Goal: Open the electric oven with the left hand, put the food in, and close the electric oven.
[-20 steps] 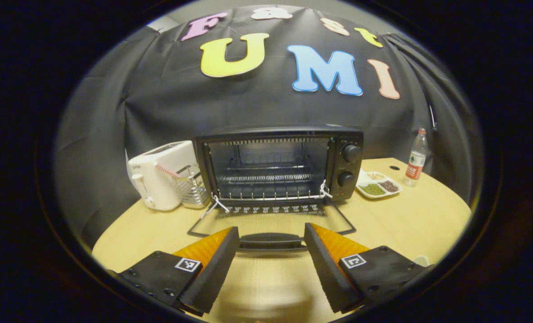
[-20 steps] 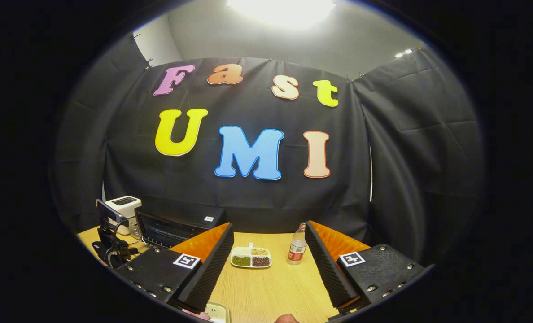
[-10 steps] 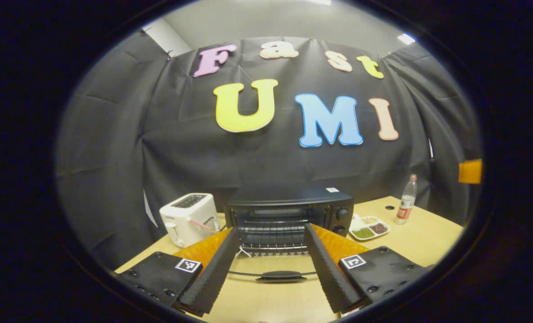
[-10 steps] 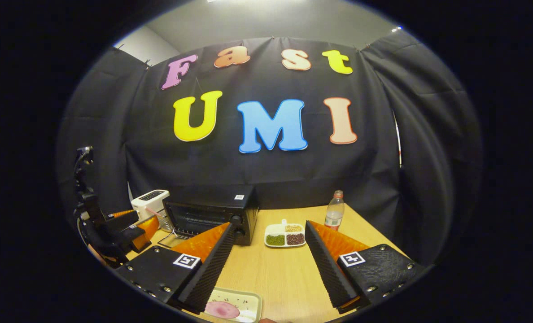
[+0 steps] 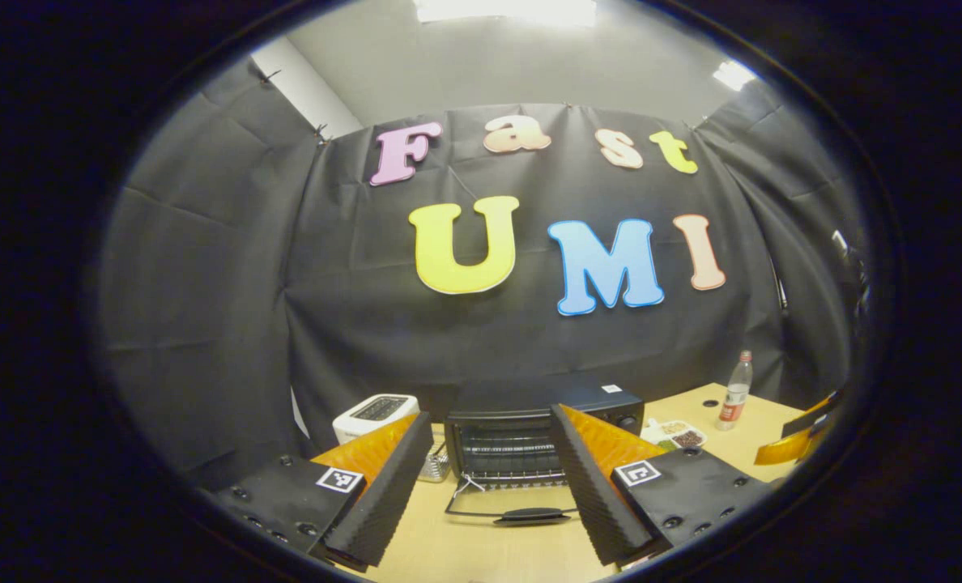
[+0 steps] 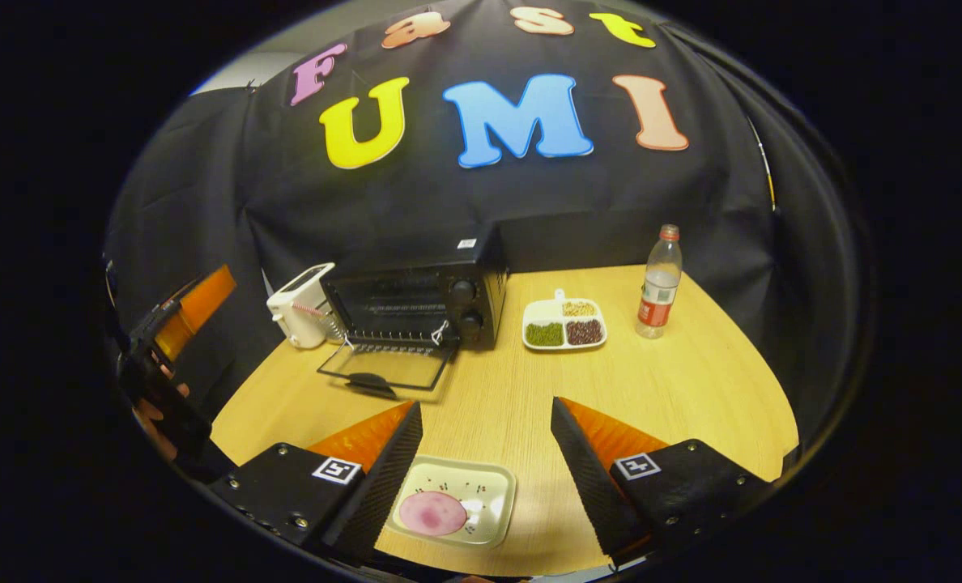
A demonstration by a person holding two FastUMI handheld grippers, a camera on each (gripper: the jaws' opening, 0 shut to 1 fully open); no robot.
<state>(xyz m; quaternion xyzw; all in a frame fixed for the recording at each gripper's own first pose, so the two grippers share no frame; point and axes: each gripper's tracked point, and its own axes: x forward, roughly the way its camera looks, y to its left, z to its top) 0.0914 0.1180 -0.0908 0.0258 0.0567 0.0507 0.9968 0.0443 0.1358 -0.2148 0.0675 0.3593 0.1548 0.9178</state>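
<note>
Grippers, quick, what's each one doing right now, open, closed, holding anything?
Left gripper: open, holding nothing, back from the oven.
Right gripper: open, holding nothing, above the food tray.

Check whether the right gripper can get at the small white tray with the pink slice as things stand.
Probably yes. In the right gripper view the right gripper hangs with jaws spread apart just above the small white tray holding the pink slice, and bare light wooden table lies around the tray, so nothing blocks the way down.
</note>
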